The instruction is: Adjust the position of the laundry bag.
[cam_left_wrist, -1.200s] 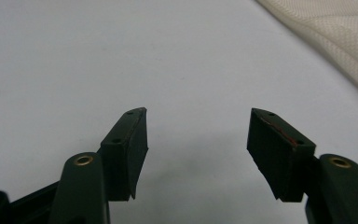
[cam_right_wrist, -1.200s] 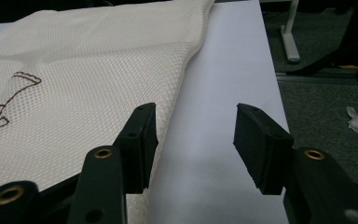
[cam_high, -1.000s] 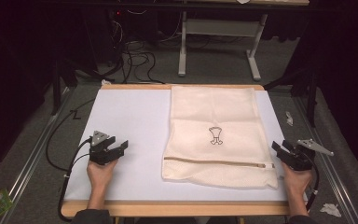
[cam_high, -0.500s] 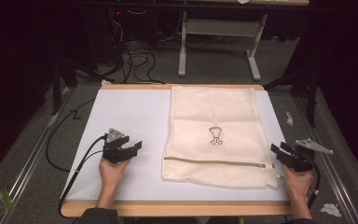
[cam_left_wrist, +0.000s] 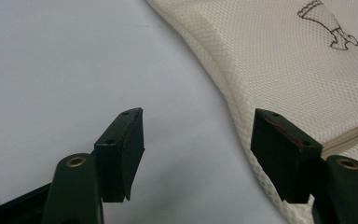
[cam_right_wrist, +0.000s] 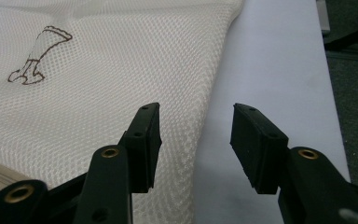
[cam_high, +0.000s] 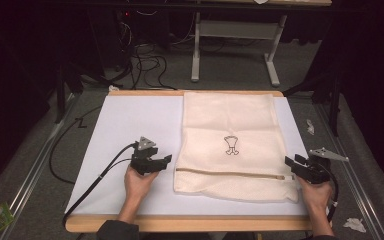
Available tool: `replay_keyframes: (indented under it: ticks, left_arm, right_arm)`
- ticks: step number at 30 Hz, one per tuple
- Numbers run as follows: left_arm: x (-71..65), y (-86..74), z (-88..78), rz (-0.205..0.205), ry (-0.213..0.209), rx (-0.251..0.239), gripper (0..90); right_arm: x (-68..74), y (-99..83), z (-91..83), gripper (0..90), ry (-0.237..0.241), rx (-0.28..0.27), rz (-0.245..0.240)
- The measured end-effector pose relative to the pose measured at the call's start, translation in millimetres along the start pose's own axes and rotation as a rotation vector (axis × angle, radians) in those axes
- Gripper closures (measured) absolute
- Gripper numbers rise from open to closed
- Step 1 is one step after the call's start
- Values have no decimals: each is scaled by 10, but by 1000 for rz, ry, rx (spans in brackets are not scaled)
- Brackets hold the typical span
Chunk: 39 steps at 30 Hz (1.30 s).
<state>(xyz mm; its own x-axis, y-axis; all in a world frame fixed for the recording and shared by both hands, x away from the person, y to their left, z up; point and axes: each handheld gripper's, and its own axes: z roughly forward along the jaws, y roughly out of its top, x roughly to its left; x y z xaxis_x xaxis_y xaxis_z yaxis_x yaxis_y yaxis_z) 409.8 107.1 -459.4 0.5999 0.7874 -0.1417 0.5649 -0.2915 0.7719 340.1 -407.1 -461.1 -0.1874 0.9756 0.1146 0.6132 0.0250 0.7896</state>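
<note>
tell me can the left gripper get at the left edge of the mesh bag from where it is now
Probably yes. The left gripper sits just beside the mesh bag, jaws open after widening, nothing between them, and only bare white mat lies between it and the bag's left edge.

mesh bag (cam_high: 232, 145) | cream, zipped | flat | table's right half

Bare white bench (cam_high: 125, 130) lies open beyond the left tongs (cam_high: 161, 161); the mesh bag (cam_high: 230, 130) spreads between them and the right tongs (cam_high: 294, 163).
</note>
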Motion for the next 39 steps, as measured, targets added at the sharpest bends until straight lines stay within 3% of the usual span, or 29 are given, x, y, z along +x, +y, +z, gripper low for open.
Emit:
replay_keyframes:
  ticks: [5,8,14,19,21,26,29,30,32,34,36,37,39]
  left_arm:
    - [-133,82,104,0,-36,6,338]
    - [-207,108,173,15,-27,20,335]
    - [-290,145,339,2,-44,79,321]
    - [-357,175,433,12,-23,101,317]
    - [-353,178,472,-12,-27,105,321]
    - [-349,166,528,-16,-10,119,343]
    - [-359,177,538,-18,-20,116,465]
    - [-371,181,546,-16,-17,116,465]
    - [-421,199,569,27,2,127,536]
    - [-429,205,574,37,4,128,557]
    - [-413,214,578,29,4,129,621]
    - [-407,216,578,31,5,131,712]
    - [-405,216,577,37,-3,126,755]
  right_arm:
    - [16,5,33,524,2,18,1]
    - [17,15,66,522,6,31,-4]
    - [21,14,115,520,0,50,12]
    - [15,22,164,523,-1,74,20]
    - [13,29,184,531,0,78,21]
    - [54,64,220,613,9,98,14]
    - [76,85,249,693,14,116,-1]
    - [86,89,252,713,17,123,1]
    - [96,94,261,796,25,133,-15]
    - [96,96,265,817,30,136,-18]
    - [88,96,275,848,44,141,-15]
    - [90,97,279,866,47,146,-17]
    - [91,100,279,871,51,143,-19]
